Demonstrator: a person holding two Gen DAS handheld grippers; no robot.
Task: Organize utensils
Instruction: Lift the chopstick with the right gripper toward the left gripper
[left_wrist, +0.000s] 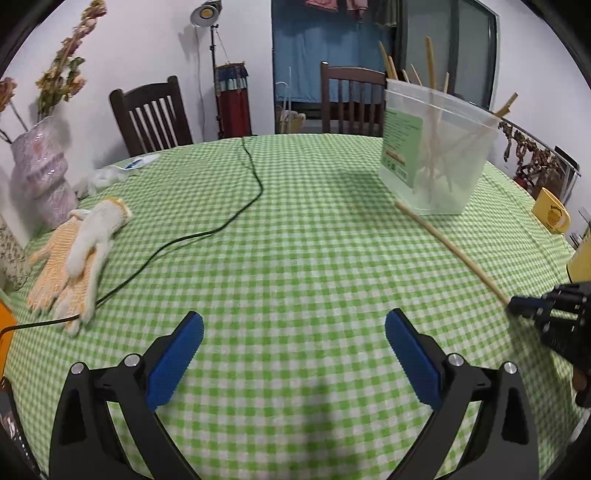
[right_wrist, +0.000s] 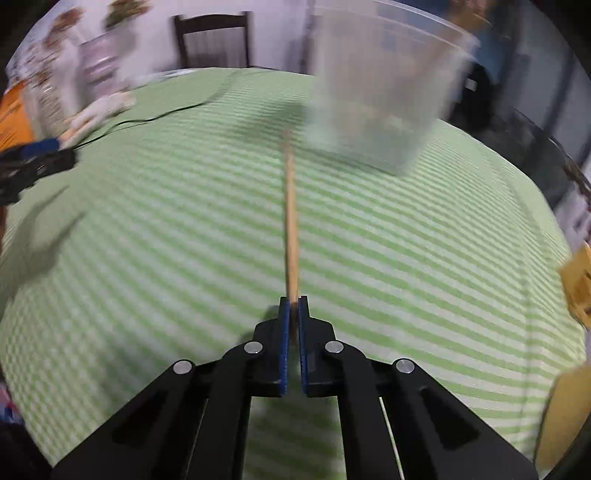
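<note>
My right gripper (right_wrist: 293, 301) is shut on one end of a long wooden chopstick (right_wrist: 291, 221), which points ahead toward a clear plastic container (right_wrist: 376, 92). In the left wrist view the same chopstick (left_wrist: 452, 251) slants over the green checked tablecloth (left_wrist: 295, 240) from the right gripper (left_wrist: 515, 305) up to the foot of the container (left_wrist: 436, 147), which holds several wooden chopsticks standing upright. My left gripper (left_wrist: 294, 325) is open and empty, low over the cloth near the front edge. The right wrist view is motion-blurred.
White and orange work gloves (left_wrist: 79, 254) and a dark cable (left_wrist: 207, 232) lie at the left. A pale vase (left_wrist: 40, 173) with dried flowers stands at the far left. A yellow mug (left_wrist: 552, 214) sits at the right edge. Wooden chairs (left_wrist: 151, 114) stand behind the table.
</note>
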